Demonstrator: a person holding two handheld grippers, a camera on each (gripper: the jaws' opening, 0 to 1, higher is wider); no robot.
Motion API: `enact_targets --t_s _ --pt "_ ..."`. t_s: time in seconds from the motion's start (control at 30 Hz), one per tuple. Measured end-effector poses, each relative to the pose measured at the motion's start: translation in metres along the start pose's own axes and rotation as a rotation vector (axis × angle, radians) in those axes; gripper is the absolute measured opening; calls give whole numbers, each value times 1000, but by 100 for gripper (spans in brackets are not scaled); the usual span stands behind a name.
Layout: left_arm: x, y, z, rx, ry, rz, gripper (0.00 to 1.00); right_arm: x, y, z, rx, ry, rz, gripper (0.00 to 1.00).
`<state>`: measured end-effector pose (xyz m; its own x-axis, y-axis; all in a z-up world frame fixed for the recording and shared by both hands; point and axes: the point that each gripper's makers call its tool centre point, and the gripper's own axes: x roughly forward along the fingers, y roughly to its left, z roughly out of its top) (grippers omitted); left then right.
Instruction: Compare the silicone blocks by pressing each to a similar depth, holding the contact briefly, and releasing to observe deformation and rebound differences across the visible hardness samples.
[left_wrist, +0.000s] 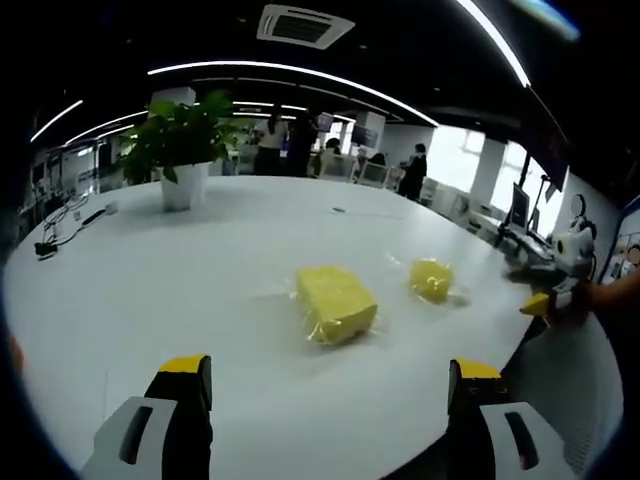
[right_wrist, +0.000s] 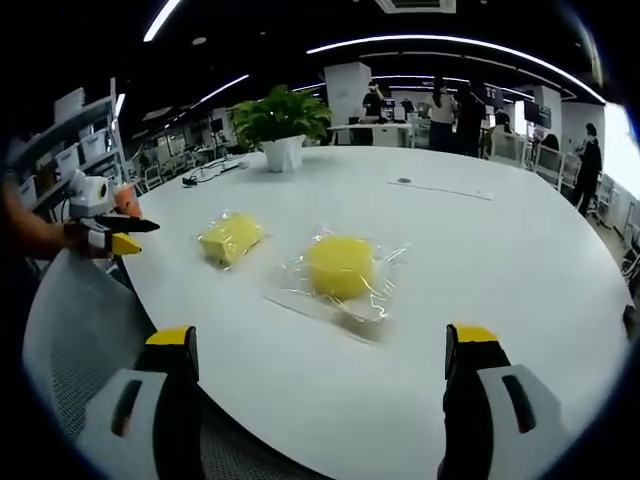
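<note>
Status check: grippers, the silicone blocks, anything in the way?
Left gripper open, right gripper open, both clear of the samples. Rectangular yellow block and rounder yellow block lie wrapped on the white table, untouched. Potted plant far back; path clear.

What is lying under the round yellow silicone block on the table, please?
Crinkled clear plastic wrap spreads under the round yellow block on the white table. Its underside is hidden.

Ceiling strips (left_wrist: 300, 72) light the table (left_wrist: 200, 270) evenly; window (left_wrist: 455, 155) glares; fisheye bends edges; background is soft.
</note>
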<state>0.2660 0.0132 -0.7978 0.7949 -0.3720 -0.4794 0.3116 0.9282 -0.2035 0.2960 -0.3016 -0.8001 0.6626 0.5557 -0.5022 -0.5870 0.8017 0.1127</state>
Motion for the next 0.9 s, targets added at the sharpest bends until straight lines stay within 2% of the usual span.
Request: enact_targets --t_s 0.9 --pt "-1 2 0 -14 -4 10 100 0 0 1 -3 -7 -2 96"
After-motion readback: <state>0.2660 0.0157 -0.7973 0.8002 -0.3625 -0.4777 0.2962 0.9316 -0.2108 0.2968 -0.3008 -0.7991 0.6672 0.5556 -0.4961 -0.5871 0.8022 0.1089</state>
